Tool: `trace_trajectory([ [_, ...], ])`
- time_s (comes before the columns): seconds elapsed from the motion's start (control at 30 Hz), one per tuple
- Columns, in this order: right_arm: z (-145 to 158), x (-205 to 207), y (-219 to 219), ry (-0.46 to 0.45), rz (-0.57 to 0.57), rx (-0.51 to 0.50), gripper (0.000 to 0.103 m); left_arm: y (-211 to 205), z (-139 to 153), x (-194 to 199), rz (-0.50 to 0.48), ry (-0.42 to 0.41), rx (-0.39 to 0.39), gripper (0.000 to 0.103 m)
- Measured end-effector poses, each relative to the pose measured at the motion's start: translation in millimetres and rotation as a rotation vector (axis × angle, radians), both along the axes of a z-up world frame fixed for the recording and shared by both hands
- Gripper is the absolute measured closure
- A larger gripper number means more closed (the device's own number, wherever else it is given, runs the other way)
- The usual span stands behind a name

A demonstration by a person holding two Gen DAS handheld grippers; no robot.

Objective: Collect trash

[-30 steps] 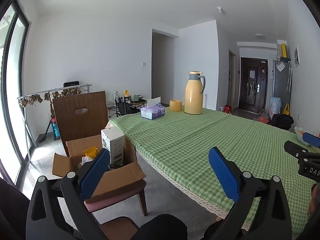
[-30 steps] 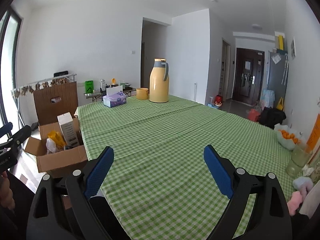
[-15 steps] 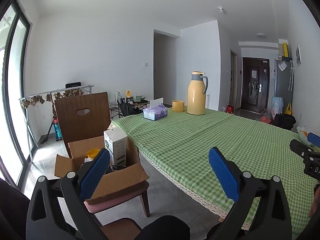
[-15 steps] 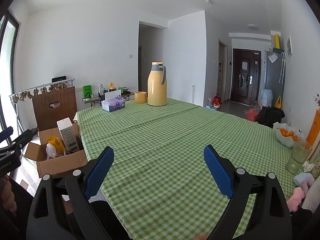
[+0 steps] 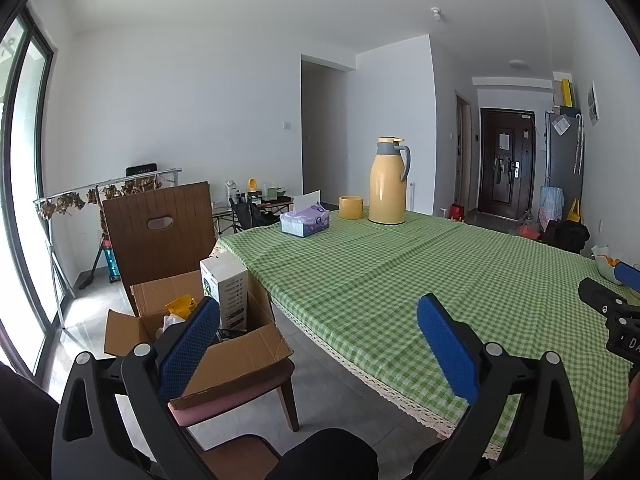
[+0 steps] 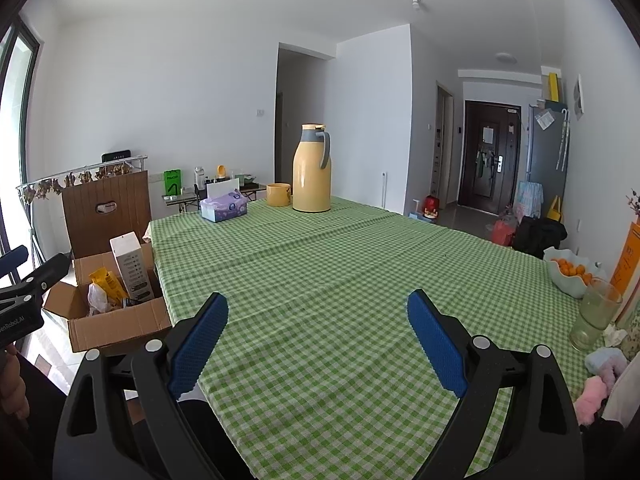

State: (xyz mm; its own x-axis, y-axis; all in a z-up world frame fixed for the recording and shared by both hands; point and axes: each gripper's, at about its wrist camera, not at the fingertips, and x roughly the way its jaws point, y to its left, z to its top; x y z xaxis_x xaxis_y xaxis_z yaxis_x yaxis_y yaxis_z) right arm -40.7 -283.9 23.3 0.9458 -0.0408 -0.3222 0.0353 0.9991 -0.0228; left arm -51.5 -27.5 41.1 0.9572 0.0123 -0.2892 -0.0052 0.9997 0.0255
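Left gripper [image 5: 318,322] up in the air, jaws spread wide, nothing between the blue pads [image 5: 188,348]. Right gripper [image 6: 318,318] level over the green checked tablecloth [image 6: 360,264], jaws likewise spread and empty. Behind the left gripper's left jaw: an open cardboard box [image 5: 224,352] on a chair [image 5: 160,232], holding a white carton [image 5: 225,284], a yellow wrapper [image 5: 181,305] and crumpled white trash [image 5: 170,322]. Far ahead between both pairs of jaws: yellow thermos [image 6: 312,170], yellow cup [image 6: 278,194], tissue box [image 6: 223,206]. Right of the right jaw: glass [image 6: 594,314] and fruit bowl [image 6: 566,276].
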Motion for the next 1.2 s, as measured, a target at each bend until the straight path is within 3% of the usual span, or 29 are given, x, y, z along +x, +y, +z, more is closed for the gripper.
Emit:
trace_trajectory([
  [0.23,-2.2,-0.3,-1.2,0.018,0.023,0.004,0.015,-2.5,0.2,-0.5,-0.008,-0.006,0.007,0.007],
  [0.57,-2.1,-7.2,-6.1,-0.030,-0.007,0.003,0.015,-1.7,0.1,0.0,0.000,-0.005,0.005,0.007],
  [1.07,-2.3,-3.4,-4.3,-0.003,0.023,0.003,0.015,-3.8,-1.2,0.3,0.000,-0.013,0.021,0.007],
  [1.2,-1.8,-4.6,-4.4,-0.002,0.020,-0.008,0.015,-2.6,-1.7,1.0,0.009,-0.007,-0.004,0.007],
])
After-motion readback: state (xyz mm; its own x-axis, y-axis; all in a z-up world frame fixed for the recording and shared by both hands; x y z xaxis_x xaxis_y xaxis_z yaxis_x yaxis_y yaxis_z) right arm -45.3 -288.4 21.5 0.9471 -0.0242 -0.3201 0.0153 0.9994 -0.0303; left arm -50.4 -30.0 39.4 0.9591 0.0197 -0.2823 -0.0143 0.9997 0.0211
